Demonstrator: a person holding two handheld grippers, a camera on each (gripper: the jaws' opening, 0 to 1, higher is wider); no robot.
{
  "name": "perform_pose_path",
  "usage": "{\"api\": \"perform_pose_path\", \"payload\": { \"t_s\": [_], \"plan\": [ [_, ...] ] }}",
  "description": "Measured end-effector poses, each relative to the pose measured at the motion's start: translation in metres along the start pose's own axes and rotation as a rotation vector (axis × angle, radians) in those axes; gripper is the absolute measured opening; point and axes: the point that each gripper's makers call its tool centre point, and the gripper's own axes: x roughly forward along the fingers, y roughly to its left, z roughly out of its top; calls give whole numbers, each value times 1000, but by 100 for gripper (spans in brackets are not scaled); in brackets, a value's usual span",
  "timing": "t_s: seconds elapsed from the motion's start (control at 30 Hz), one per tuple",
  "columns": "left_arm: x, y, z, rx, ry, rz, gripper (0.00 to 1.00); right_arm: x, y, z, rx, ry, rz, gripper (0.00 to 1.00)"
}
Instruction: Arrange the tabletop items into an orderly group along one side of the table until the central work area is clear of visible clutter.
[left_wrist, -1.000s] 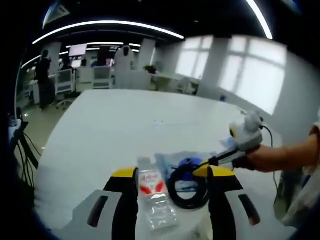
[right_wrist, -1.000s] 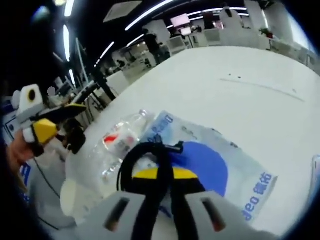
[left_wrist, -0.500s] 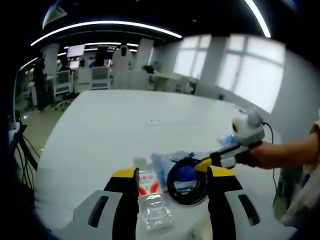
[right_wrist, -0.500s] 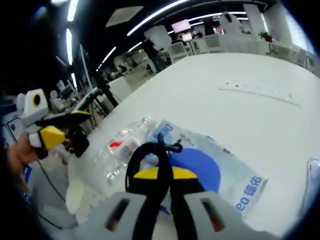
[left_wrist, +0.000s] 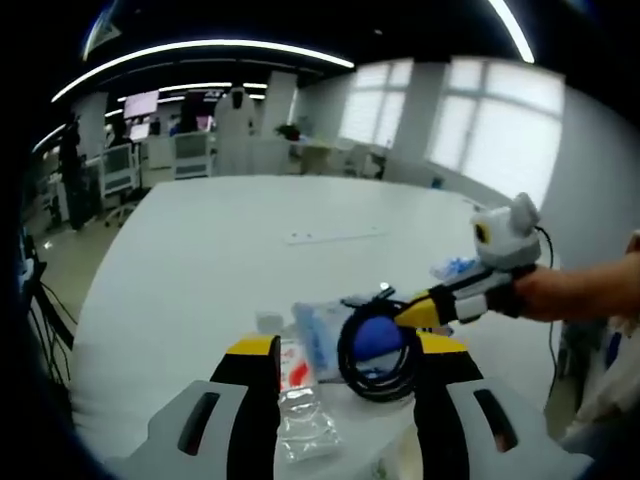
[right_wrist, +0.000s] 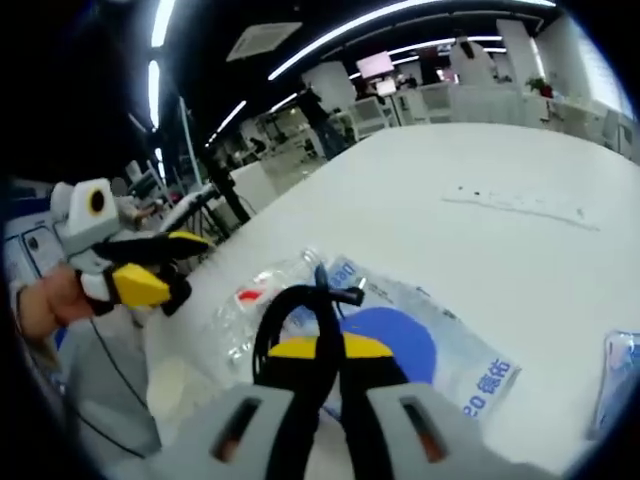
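A black cable coil (left_wrist: 378, 347) hangs just above the table, and my right gripper (left_wrist: 408, 312), reaching in from the right, is shut on its rim. From the right gripper view the coil (right_wrist: 288, 312) loops up around the closed jaws of my right gripper (right_wrist: 320, 346). Under it lies a clear bag with a blue disc (right_wrist: 428, 340), which is also in the left gripper view (left_wrist: 325, 325). A crushed clear bottle with a red label (left_wrist: 300, 400) lies beside the bag. My left gripper (left_wrist: 345, 346) is open near the table's front edge, holding nothing. It is also in the right gripper view (right_wrist: 150, 268), at the left.
A small blue packet (left_wrist: 455, 268) lies farther right on the white table (left_wrist: 220, 250); it also sits at the right edge of the right gripper view (right_wrist: 615, 375). A thin strip (left_wrist: 335, 237) lies mid-table. Office desks and people stand far behind.
My right gripper has risen a little with the cable coil, which now hangs higher over the bag. The left gripper stays open and has drawn back slightly.
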Motion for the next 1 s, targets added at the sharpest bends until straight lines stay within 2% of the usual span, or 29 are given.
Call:
{"api": "perform_pose_path", "payload": {
  "t_s": [0.3, 0.53, 0.63, 0.83, 0.93, 1.0],
  "plan": [
    [7, -10, 10, 27, 5, -10, 47, -30, 21, 36, -22, -100, 27, 3],
    [11, -26, 21, 65, 7, -18, 38, -50, 33, 58, -27, -168, 43, 3],
    [10, -32, 27, 63, -7, -16, 31, -59, 39, 63, -30, -190, 45, 3],
    [9, -52, 31, 90, -11, -28, 25, -79, 44, 64, -15, -228, 44, 3],
    [6, -59, 36, 122, -30, -20, 13, -89, 44, 61, -8, -236, 33, 3],
    [7, -65, 36, 109, -26, -32, 10, -96, 42, 59, -2, -244, 28, 3]
  ]
}}
